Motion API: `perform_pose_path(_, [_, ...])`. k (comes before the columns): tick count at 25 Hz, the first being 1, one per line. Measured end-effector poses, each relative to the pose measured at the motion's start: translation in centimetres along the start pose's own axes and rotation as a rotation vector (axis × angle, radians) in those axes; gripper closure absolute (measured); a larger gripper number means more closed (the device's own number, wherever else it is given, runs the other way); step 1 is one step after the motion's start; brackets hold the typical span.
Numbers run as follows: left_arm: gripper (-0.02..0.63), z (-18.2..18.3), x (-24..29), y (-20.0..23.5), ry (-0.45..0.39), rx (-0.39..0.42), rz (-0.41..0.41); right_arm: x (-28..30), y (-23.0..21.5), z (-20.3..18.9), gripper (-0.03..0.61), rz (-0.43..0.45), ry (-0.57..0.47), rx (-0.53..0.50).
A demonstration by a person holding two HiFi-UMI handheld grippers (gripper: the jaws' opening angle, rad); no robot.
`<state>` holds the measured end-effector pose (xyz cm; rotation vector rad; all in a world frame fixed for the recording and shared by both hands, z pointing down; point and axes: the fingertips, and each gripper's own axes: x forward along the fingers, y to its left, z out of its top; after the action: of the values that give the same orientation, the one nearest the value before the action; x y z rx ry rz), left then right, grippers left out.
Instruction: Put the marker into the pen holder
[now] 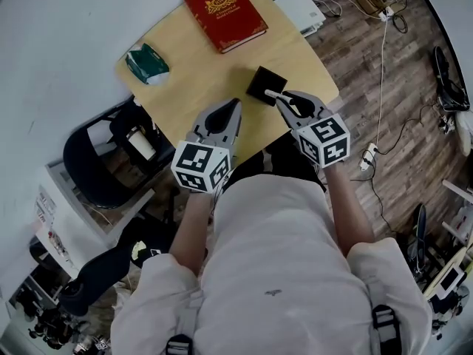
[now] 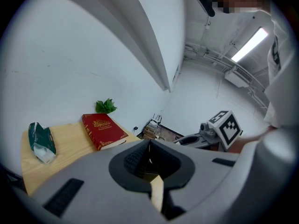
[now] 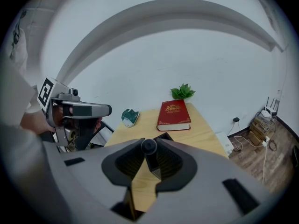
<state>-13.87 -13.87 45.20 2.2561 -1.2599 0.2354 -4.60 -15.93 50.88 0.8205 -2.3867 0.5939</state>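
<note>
Marker in my right gripper [image 1: 284, 100], at the near edge of the pen holder [image 1: 262, 82].

In my right gripper view the jaws are closed on the marker [image 3: 149, 146], which I see end-on, its round end facing the camera and the black square pen holder right behind it. From the head view its white tip reaches the holder's near rim; I cannot tell if they touch. The holder stands near the front of the desk [image 1: 192, 65]. My left gripper [image 1: 233, 106] hangs beside it to the left, jaws pressed together with nothing between them. Farther back lie a red book [image 1: 224, 13] and a green packet [image 1: 146, 63].
</note>
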Motion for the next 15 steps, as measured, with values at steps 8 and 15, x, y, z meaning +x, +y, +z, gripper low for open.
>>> perform_pose_path(8, [0.604, -1.1, 1.6, 0.0, 0.026, -0.013, -0.014, 1.6, -0.5, -0.8, 0.507, 0.024, 0.032, -0.007])
perform_pose_path(15, [0.604, -1.7, 2.3, 0.3, 0.045, -0.011, -0.022, 2.6, -1.0, -1.5, 0.506, 0.034, 0.048, 0.006])
